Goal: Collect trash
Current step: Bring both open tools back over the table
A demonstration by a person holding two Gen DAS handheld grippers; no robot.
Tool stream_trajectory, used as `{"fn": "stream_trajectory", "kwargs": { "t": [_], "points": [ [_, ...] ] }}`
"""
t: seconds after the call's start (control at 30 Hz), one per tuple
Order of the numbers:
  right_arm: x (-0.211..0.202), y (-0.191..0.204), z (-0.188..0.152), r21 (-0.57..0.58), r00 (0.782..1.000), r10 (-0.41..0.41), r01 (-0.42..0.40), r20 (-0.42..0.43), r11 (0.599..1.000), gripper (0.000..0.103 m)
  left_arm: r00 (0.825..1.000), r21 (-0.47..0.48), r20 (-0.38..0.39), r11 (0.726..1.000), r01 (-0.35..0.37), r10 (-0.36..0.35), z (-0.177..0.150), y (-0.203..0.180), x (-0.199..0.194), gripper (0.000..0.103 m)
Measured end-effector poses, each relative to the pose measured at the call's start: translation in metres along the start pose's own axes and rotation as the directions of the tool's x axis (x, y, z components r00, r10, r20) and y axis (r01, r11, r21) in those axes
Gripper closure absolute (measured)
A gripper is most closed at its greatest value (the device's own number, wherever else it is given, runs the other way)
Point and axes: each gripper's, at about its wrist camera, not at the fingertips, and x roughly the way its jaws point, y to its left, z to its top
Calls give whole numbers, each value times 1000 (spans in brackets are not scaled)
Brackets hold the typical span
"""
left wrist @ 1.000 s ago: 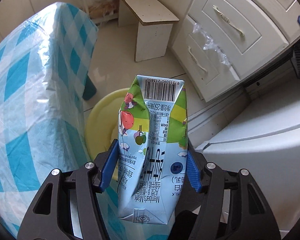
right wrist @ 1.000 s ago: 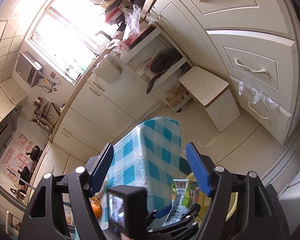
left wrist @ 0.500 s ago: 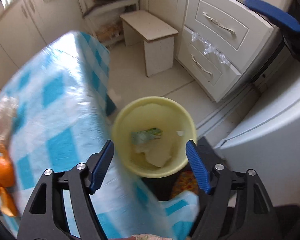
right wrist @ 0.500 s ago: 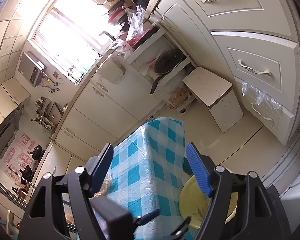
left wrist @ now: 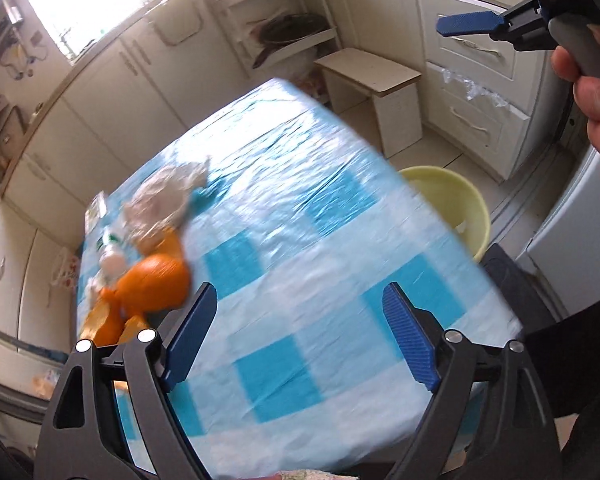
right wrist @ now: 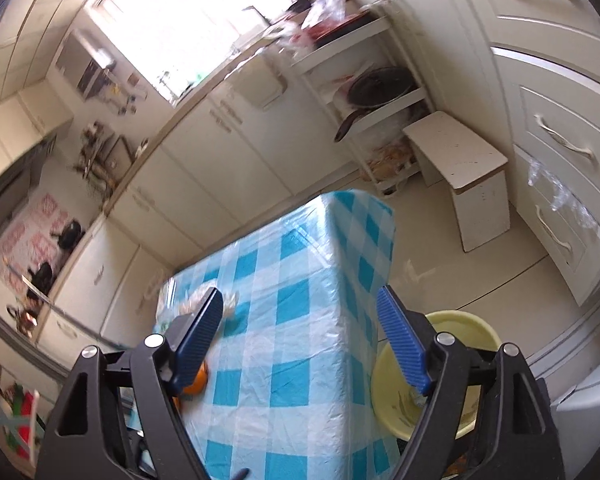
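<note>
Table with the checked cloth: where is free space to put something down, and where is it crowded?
The table is bare from the near edge to the far corner by the stool. The side with orange peel and crumpled plastic is crowded.

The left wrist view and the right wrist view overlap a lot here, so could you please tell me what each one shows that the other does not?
Only the left wrist view shows the crumpled clear wrapper beside the orange peel, blurred, and the person's hand holding the right gripper. Only the right wrist view shows the contents of the yellow bin, with scraps at its bottom, and the wall area with pans. Both share the checked tablecloth, bin, white stool and empty, opening jaws.
</note>
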Motion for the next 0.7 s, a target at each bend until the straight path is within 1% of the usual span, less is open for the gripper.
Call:
{"fn": "stream_trajectory", "kwargs": {
  "t": [0.13,0.27,0.4,0.57,0.7],
  "points": [
    [22,27,-13,-80,997,-11,5,-73,997,26,999,-33,-19,999,-28,27,-23,32,4,21],
    [39,52,-25,-149,992,-25,6,-124,989,24,999,-65,-26,997,-32,30,-41,57,10,21],
    [57,72,-36,-210,985,-45,9,-168,978,24,1000,-127,-26,992,-16,13,-58,83,17,20],
    [77,98,-51,-290,974,-84,20,-211,957,24,998,-233,-54,972,13,-26,-74,111,32,20],
    [87,111,-60,-332,968,-96,15,-231,943,21,997,-276,-61,961,22,-40,-82,126,38,20]
  ]
}}
